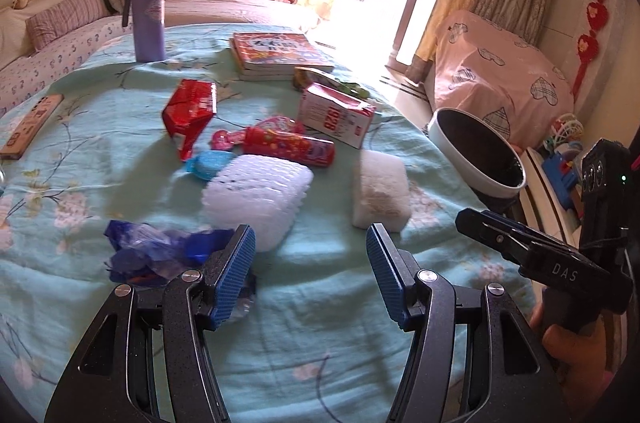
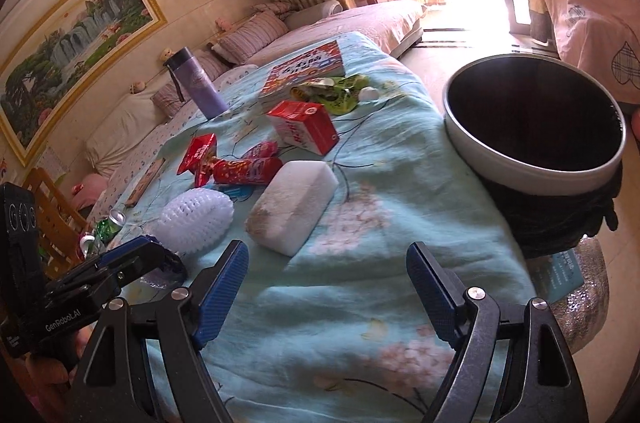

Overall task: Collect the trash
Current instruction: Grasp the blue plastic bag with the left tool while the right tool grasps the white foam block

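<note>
Two hand-held grippers hover side by side, both angled downward with nothing between their blue-padded fingers. The left gripper (image 1: pixel 311 273) holds its jaws apart at a moderate gap, its ribbed pads (image 1: pixel 236 271) facing each other, while the right gripper (image 2: pixel 328 289) stands wider, its black linkage arms splayed outward. From the left wrist view the right gripper's body appears at the right edge with part of the hand (image 1: pixel 568 351) that grips its handle; from the right wrist view the left gripper's fingers (image 2: pixel 132 257) show at the lower left.
</note>
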`<state>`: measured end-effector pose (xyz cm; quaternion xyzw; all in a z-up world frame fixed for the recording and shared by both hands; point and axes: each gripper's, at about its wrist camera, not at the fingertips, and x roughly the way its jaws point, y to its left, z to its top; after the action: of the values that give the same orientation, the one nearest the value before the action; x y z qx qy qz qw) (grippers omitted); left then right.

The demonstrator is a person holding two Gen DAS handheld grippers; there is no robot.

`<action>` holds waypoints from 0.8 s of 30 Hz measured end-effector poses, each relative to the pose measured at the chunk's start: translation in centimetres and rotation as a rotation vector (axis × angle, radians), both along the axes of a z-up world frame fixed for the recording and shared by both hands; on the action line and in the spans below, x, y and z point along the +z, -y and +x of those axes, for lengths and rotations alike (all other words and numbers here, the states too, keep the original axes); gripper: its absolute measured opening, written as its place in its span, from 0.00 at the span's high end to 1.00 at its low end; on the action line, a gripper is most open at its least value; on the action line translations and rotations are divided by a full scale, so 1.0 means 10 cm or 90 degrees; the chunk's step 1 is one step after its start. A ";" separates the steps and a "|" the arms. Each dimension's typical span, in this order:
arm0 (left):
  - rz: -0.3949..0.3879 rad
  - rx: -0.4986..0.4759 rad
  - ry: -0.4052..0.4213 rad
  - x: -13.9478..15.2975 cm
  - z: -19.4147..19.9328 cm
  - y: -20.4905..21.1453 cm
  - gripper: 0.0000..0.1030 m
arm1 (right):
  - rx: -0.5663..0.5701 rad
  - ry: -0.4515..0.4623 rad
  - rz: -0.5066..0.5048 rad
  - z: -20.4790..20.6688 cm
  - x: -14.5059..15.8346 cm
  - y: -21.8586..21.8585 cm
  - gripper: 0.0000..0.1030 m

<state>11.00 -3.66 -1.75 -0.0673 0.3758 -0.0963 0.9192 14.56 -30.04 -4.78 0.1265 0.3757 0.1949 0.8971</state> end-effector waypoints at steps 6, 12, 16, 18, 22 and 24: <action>0.011 0.012 -0.016 -0.04 0.14 -0.17 0.43 | 0.013 -0.009 0.005 0.12 -0.05 -0.16 0.20; 0.009 0.025 -0.006 0.05 0.11 -0.32 0.41 | 0.028 -0.016 0.015 0.23 -0.07 -0.29 0.20; 0.001 0.041 0.000 0.07 -0.03 -0.50 0.32 | 0.040 -0.017 0.009 0.26 -0.09 -0.38 0.20; 0.006 0.049 -0.006 0.03 -0.12 -0.57 0.24 | 0.044 -0.022 0.007 0.28 -0.13 -0.42 0.20; 0.028 0.061 -0.037 -0.18 -0.15 -0.66 0.22 | 0.051 -0.032 0.002 0.33 -0.19 -0.50 0.20; 0.023 0.069 -0.049 -0.27 -0.12 -0.70 0.22 | 0.054 -0.037 -0.001 0.38 -0.23 -0.56 0.21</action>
<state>9.77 3.33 -4.46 -0.0747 0.4085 -0.0367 0.9090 18.33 -24.42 -7.05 0.1149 0.4067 0.2290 0.8769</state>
